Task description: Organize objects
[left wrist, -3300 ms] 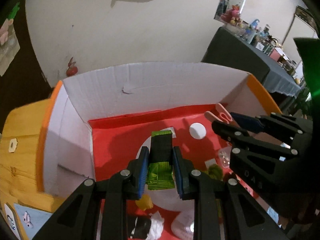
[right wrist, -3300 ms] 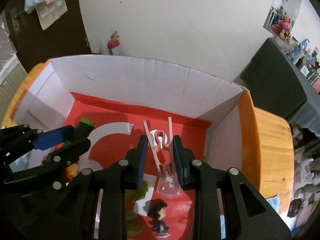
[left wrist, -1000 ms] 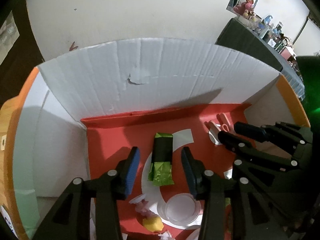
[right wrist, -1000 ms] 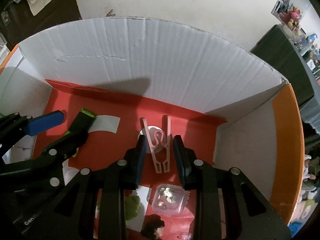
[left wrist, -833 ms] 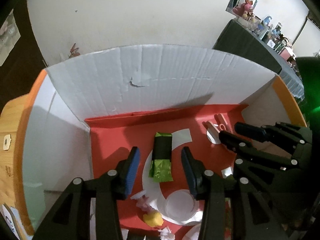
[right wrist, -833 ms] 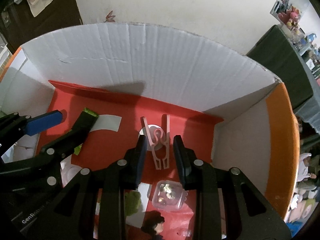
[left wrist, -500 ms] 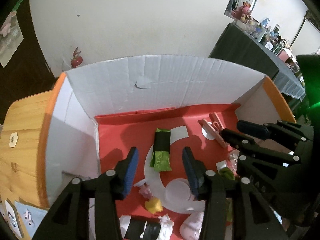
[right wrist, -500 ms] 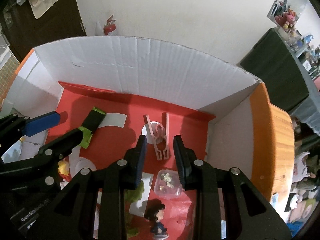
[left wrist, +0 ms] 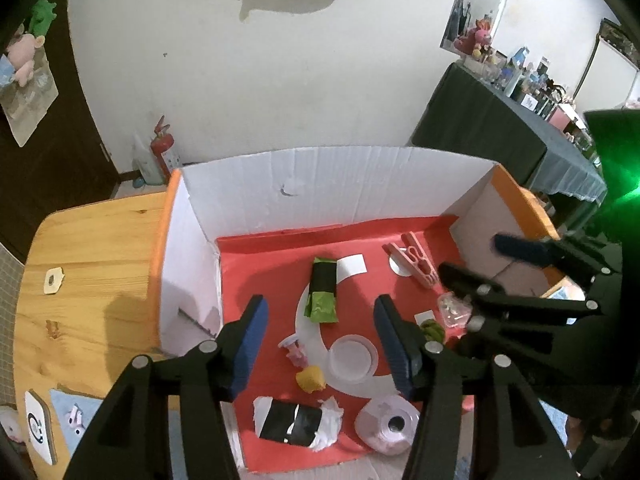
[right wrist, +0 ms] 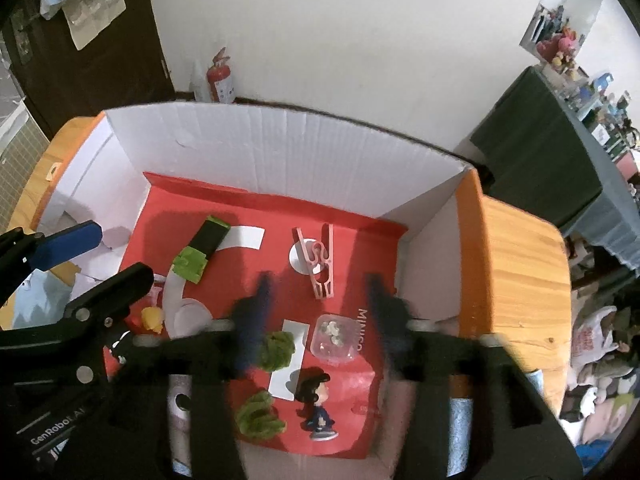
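The left claw (left wrist: pixel 320 332) gapes wide and empty above the green-and-black packet (left wrist: pixel 322 295), which lies flat on the red floor of the box (left wrist: pixel 332 188). The right claw (right wrist: pixel 318 304) (blurred) also stands apart, just short of the pink clip (right wrist: pixel 318 265) lying beyond it.

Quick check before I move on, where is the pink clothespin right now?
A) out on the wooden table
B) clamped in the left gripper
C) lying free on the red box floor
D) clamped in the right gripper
C: the pink clothespin lies flat on the red box floor, ahead of the open right gripper, touching neither finger.
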